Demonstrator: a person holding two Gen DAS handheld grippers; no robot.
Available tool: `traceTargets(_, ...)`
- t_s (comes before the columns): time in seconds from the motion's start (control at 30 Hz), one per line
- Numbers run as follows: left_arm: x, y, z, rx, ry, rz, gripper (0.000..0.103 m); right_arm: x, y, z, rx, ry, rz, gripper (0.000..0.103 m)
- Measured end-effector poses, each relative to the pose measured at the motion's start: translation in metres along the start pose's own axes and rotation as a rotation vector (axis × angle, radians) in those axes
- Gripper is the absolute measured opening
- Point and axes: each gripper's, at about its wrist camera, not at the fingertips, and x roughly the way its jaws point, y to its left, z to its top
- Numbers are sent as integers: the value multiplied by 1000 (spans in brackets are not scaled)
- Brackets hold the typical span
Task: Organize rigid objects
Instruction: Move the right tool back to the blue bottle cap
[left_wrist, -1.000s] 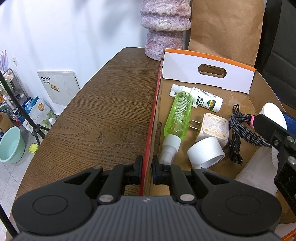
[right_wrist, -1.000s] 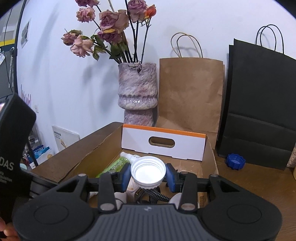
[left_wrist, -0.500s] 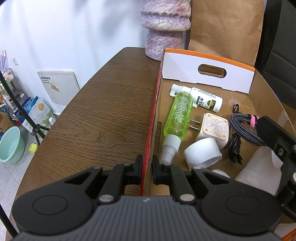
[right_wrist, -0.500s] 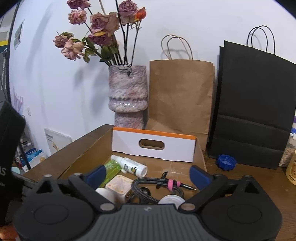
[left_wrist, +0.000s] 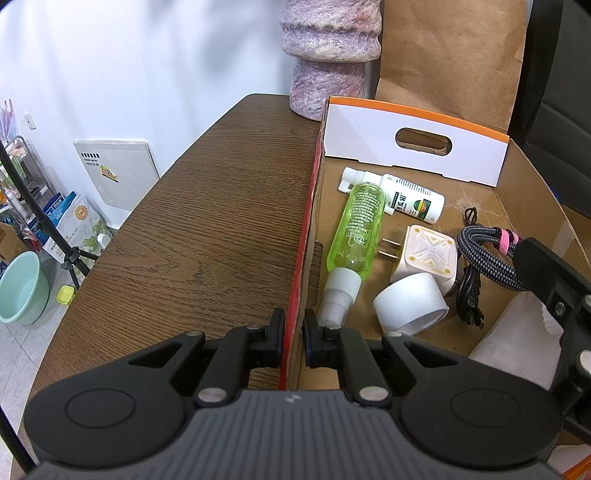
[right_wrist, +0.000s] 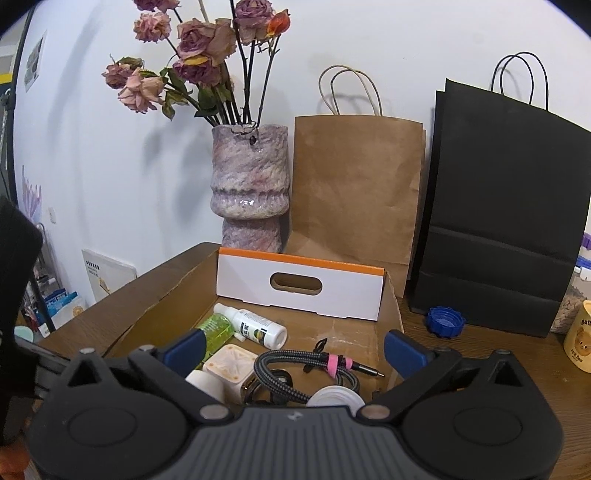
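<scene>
White and wide-mouthed, the plastic jar (right_wrist: 335, 396) is now lying in the cardboard box (left_wrist: 532, 192) at about 6 o'clock in the right wrist view, just under the right gripper (right_wrist: 293, 349), whose blue-padded jaws are standing wide apart with nothing between them; a second ago they were clamped on that jar's rim, so the drop looks done and this item is counting as stowed. Judging by that, the right hand is becoming free for the next loose thing, perhaps the blue cap (right_wrist: 445, 322) sitting on the table at 3 o'clock by the black bag (right_wrist: 506, 206). Meanwhile the left gripper (left_wrist: 294, 341) is staying clenched on the box's red side wall, as before, steadying it. Its view is showing the box floor plainly: a green bottle (left_wrist: 356, 232) touching a white bottle (left_wrist: 402, 197) at 12 o'clock, a plug (left_wrist: 424, 258), a white cup (left_wrist: 410, 302) on its side, a braided cable (left_wrist: 487, 254), and the jar's body at 4 o'clock beneath the other tool. Only the right view is showing the vase (right_wrist: 249, 188), the brown bag (right_wrist: 356, 192) and that cap.
</scene>
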Motion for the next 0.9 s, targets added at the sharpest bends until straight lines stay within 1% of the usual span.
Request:
traceTargets(0.1,0,1,0,-4,0,-2,11,-3,-1,2,-25,8,-24,103)
traceTargets(0.2,1,1,0,-5,0,-2,11,-6,-10,7,-30,8,-74,103)
traceTargets(0.43,1,1,0,-4,1,-4,11,-14,-64,18,67,-28,-140,103)
traceTargets(0.7,1,1,0,-4,0,-3,11,4,-118,21,134,-15,-213,103)
traceTargets(0.9,1,1,-1,-7,-4,-4,11,37,-149,19,159,16,-234,103)
